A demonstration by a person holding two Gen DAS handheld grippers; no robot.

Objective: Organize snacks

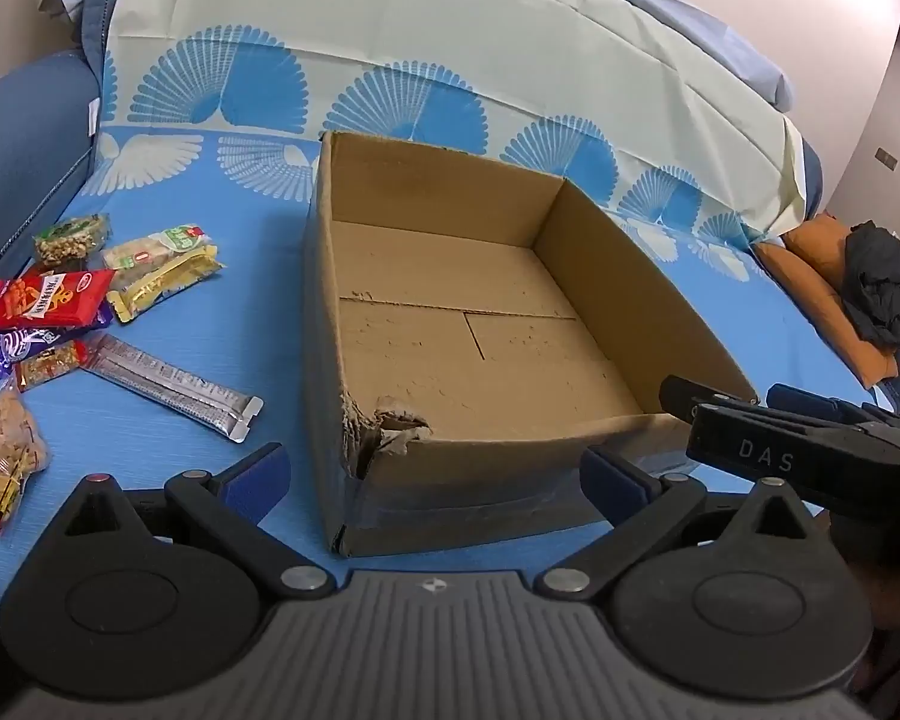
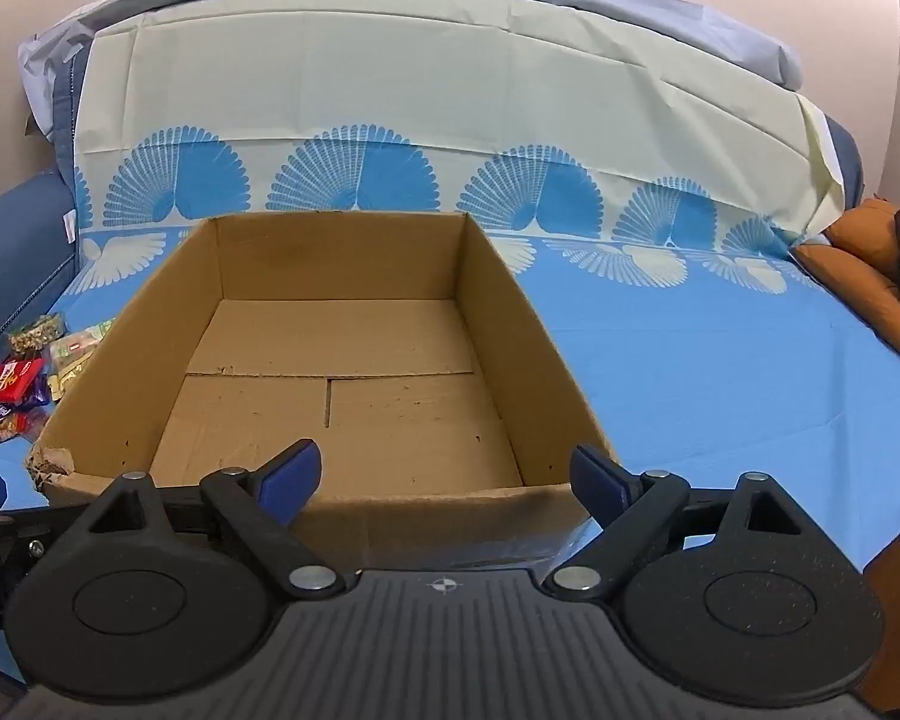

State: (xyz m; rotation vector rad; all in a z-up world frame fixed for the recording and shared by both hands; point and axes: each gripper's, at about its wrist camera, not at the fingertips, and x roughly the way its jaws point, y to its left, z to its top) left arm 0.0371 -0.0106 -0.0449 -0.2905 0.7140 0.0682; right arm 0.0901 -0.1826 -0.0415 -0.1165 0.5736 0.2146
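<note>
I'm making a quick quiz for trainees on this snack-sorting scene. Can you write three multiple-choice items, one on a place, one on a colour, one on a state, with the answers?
1. Where do the snacks lie?
A. inside the box
B. on the blue sheet left of the box
C. on the orange cushion

2. What colour is the flat packet on top of the pile?
A. red
B. green
C. white

3. How is the cardboard box?
A. full
B. closed with a lid
C. open and empty

Answers: 1 B, the packets sit on the sheet beside the box's left wall. 2 A, its wrapper is bright red. 3 C, the bare cardboard floor shows in both views.
</note>
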